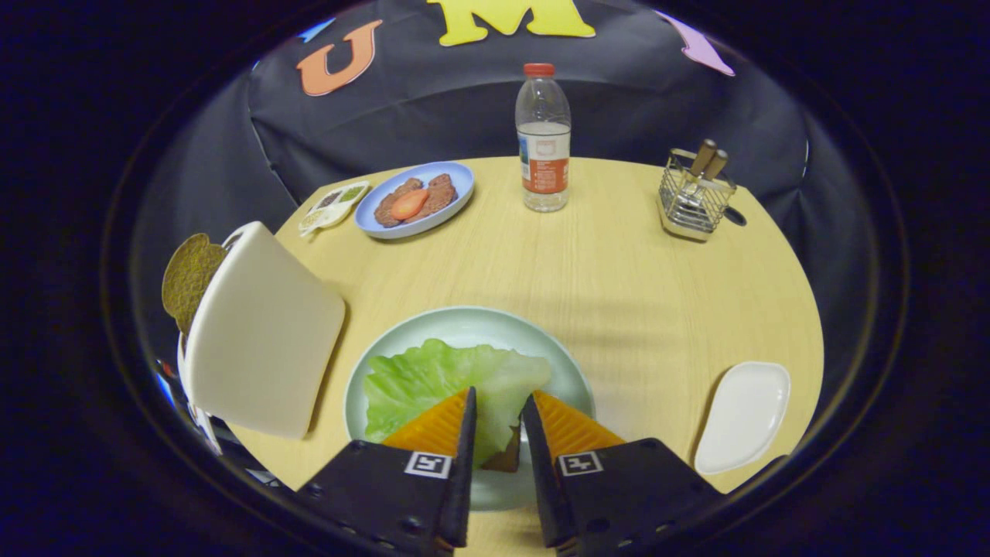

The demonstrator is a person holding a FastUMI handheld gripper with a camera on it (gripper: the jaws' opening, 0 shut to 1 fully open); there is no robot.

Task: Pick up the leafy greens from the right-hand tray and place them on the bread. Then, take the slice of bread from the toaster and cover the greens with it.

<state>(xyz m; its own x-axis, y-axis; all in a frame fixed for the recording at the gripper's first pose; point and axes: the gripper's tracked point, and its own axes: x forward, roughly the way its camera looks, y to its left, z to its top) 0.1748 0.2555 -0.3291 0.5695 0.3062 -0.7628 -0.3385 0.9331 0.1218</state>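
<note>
Greens step looks done: lettuce leaf (433, 383) lies on the bread on the pale green plate (464, 321), your gripper (499, 410) narrowly parted over it holding nothing; next, the bread slice (188, 278) in the toaster (263, 340) left of the plate.

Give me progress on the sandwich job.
Done: green lettuce leaf lies on the pale round plate, covering the bread; white right-hand tray holds nothing. In hand: nothing; gripper open over the leaf. Left: brown bread slice sits in the white toaster.
</note>
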